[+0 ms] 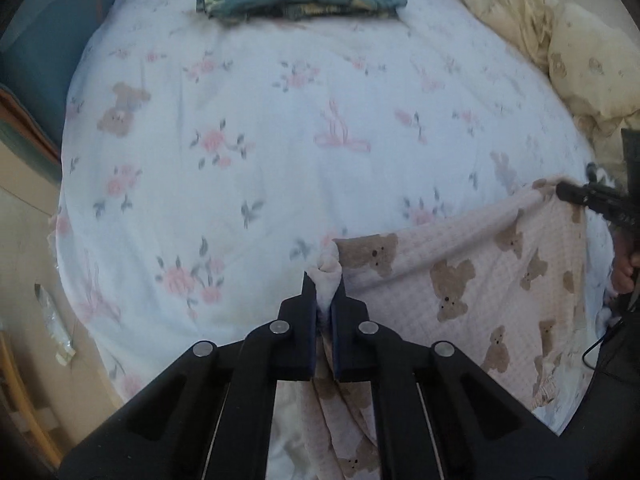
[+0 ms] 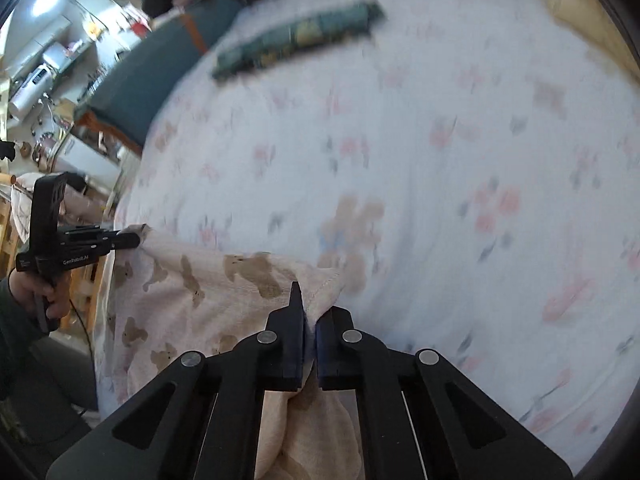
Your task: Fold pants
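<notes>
Pale pink pants with brown teddy bears hang stretched between my two grippers above the near edge of the bed. My left gripper is shut on one bunched corner of the pants. My right gripper is shut on the other corner of the pants. The right gripper also shows in the left wrist view at the far right, clamped on the fabric. The left gripper shows in the right wrist view at the left. The lower part of the pants hangs down out of sight.
A white bedspread with pink flowers and bears covers the bed. A folded dark teal patterned garment lies at the far side. Cream bedding and pillows are piled at the far right. A teal chair and cluttered shelves stand left of the bed.
</notes>
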### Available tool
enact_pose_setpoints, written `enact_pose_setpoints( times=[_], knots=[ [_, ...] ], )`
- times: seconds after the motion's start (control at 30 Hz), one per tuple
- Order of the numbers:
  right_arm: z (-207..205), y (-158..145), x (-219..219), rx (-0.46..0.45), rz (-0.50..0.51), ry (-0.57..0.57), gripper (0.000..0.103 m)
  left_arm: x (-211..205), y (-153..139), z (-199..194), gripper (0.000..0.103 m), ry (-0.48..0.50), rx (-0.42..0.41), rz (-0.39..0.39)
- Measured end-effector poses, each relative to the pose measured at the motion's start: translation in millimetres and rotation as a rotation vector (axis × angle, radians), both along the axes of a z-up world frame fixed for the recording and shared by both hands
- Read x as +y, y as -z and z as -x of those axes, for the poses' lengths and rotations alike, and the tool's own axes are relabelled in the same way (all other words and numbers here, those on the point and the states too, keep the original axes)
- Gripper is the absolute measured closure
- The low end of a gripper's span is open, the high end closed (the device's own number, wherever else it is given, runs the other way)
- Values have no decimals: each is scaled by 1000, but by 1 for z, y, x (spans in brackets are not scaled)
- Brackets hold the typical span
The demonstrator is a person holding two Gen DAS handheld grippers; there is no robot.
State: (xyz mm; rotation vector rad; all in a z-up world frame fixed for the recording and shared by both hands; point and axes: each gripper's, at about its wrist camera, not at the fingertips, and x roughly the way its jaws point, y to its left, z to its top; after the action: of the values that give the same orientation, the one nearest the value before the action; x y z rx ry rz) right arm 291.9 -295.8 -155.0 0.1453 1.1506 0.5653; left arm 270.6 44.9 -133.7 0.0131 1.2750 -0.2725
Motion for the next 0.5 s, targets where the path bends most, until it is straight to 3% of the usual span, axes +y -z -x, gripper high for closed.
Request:
enact_pose_setpoints(
  times=[0.1,0.3,0.5],
  knots=[
    [1,9,5,-1,33,-29,100,-3,-3,6,99,24,-50,-30],
    [21,-24,-10,-71,-18,-60,100,-6,-42,36,99,131,-129,-36],
    [61,-51,-8,-88,7,-136,100,-21,-65,84,99,288,-147,-110]
  ],
)
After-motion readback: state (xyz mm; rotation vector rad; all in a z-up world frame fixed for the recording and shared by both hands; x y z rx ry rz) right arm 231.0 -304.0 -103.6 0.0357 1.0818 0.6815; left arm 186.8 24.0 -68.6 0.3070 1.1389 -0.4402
